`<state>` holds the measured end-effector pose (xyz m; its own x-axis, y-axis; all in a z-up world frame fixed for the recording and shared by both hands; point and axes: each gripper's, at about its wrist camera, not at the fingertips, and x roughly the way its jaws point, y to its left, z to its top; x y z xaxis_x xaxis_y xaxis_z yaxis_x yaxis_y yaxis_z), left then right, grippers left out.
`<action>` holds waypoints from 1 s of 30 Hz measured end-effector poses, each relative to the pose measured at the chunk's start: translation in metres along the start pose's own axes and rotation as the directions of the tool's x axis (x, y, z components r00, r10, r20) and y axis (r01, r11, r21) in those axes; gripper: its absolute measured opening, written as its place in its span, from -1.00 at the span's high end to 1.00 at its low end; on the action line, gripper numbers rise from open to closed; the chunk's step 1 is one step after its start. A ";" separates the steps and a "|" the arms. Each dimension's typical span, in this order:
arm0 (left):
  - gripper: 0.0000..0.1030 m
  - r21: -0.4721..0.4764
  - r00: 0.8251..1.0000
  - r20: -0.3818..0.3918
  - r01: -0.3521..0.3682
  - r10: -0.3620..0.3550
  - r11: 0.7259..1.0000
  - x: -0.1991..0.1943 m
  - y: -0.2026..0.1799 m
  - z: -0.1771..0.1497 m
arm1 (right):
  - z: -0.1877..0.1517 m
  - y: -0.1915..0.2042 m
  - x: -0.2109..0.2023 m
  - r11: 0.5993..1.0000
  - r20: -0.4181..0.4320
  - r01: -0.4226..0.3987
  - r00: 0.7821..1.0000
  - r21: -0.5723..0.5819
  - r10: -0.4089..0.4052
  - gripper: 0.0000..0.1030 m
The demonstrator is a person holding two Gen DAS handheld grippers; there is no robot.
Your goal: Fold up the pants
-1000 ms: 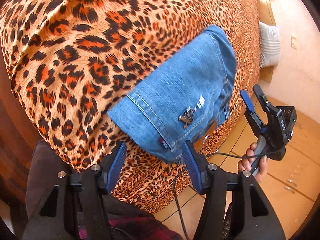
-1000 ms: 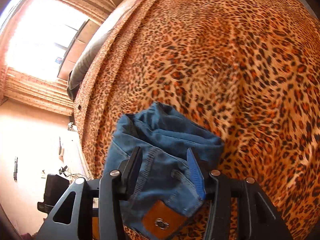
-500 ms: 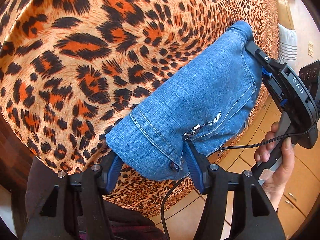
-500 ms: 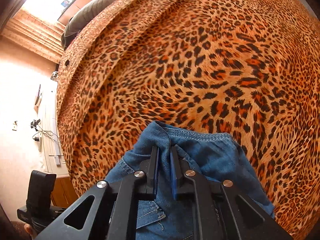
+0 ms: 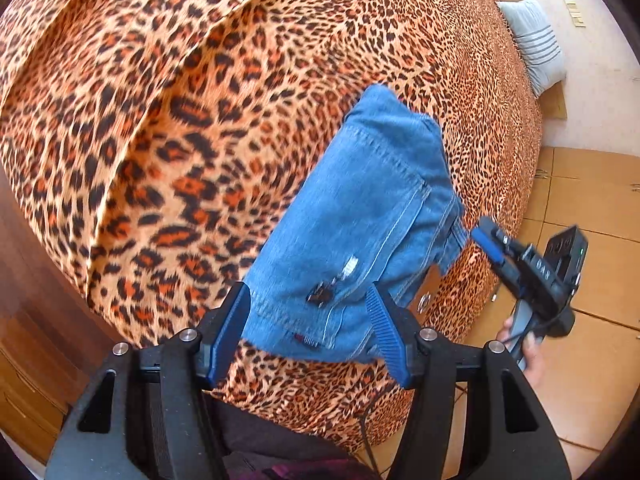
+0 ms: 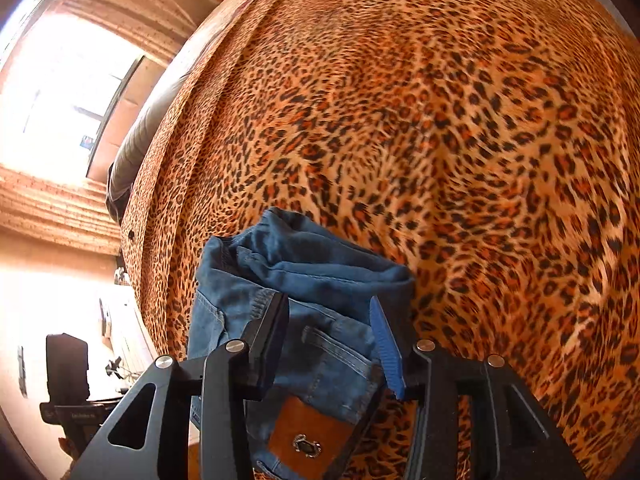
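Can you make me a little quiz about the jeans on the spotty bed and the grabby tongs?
1. True or false: the folded jeans lie on a leopard-print bedspread.
2. Are the left tongs and the right tongs open or shut?
3. What is on the jeans near the right tongs: A) a brown leather patch, B) a red ribbon, C) a green button?

Key
1. True.
2. Both are open, with the jeans showing between their fingers; neither pinches the cloth.
3. A; it has a small metal emblem and sits by the belt loop.
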<state>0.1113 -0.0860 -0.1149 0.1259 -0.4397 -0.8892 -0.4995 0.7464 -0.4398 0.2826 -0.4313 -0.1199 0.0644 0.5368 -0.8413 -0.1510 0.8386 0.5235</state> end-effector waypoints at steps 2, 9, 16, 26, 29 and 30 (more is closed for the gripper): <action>-0.18 0.034 0.999 -0.004 -0.041 0.041 0.999 0.016 -0.016 0.025 | -0.019 -0.024 0.001 0.992 0.020 -0.042 0.999 0.119 0.039 0.13; -0.18 0.135 0.994 -0.030 -0.102 0.107 0.986 0.060 -0.062 0.091 | -0.057 -0.043 0.008 0.943 0.161 -0.148 0.982 0.299 0.103 0.13; 0.08 0.312 0.984 0.025 -0.177 0.179 0.933 0.075 -0.099 0.105 | -0.056 -0.020 0.010 0.946 0.224 -0.069 0.975 0.316 -0.004 0.75; 0.12 0.512 0.942 0.181 -0.335 0.281 0.791 0.061 -0.124 0.092 | -0.063 -0.024 0.008 0.914 0.209 0.045 0.968 0.402 -0.140 0.58; 0.12 0.537 0.939 0.236 -0.342 0.252 0.771 0.045 -0.123 0.077 | -0.080 -0.026 -0.010 0.903 0.226 0.019 0.966 0.429 -0.128 0.51; 0.12 0.544 0.937 0.245 -0.346 0.249 0.765 0.043 -0.123 0.072 | -0.088 -0.027 -0.014 0.898 0.236 0.005 0.964 0.439 -0.121 0.46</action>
<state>0.2394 -0.1605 -0.1081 0.2038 -0.1037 -0.9735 0.0409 0.9944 -0.0974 0.1993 -0.4697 -0.1339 0.3136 0.4381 -0.8424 0.2981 0.7969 0.5254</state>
